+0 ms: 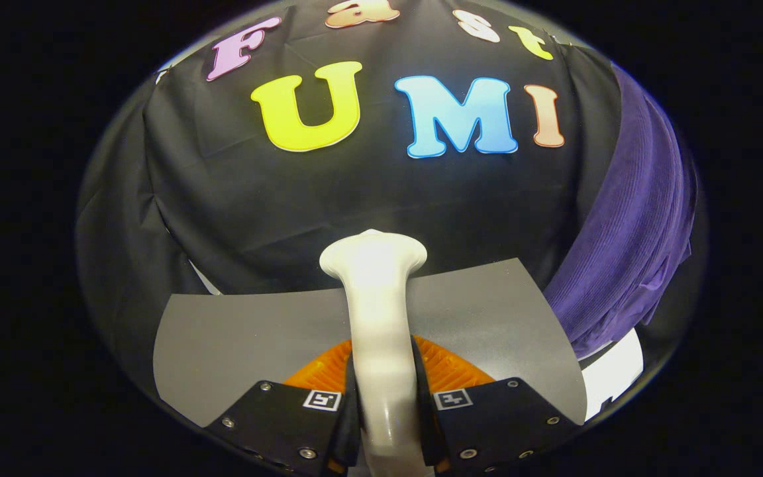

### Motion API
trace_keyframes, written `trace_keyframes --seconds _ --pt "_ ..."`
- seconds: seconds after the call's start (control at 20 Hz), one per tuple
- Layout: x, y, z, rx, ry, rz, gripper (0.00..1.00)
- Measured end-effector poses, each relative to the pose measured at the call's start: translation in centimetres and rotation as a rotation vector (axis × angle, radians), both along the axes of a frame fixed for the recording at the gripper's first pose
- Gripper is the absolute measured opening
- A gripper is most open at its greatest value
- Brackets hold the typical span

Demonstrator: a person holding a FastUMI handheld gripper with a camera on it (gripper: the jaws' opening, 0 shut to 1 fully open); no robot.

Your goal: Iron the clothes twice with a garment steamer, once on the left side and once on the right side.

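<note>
Between my fingers sits the garment steamer (377, 318): my gripper (387, 424) is closed on its pale handle, both fingers pressing its sides. Its flared head points forward over the grey worktop (236, 338). An orange ribbed part (451, 368) shows just behind the handle; I cannot tell what it belongs to. Purple ribbed garment (626, 258) hangs beyond the fingers to the right, well apart from the steamer head. Judgement: the handle looks hard, smooth, glossy plastic, so it may twist or slip under a light squeeze; the grip low on the handle seems sound. Fabric looks soft and limp, likely to give under the head. Neither pass looks begun.
</note>
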State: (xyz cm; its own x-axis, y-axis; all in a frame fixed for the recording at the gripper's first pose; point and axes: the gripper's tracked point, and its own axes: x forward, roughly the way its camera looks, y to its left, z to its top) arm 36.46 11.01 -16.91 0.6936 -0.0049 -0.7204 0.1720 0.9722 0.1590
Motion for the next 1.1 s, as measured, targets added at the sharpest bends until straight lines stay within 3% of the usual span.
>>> trace_keyframes --seconds 0.65,0.85,1.1 --pt "-14.0 -7.3 10.5 -0.091 -0.289 0.079 0.36" --pt "-17.7 -9.6 13.9 -0.085 -0.361 0.075 0.36" --pt "-20.7 -14.4 18.2 -0.099 -0.433 0.010 0.36"
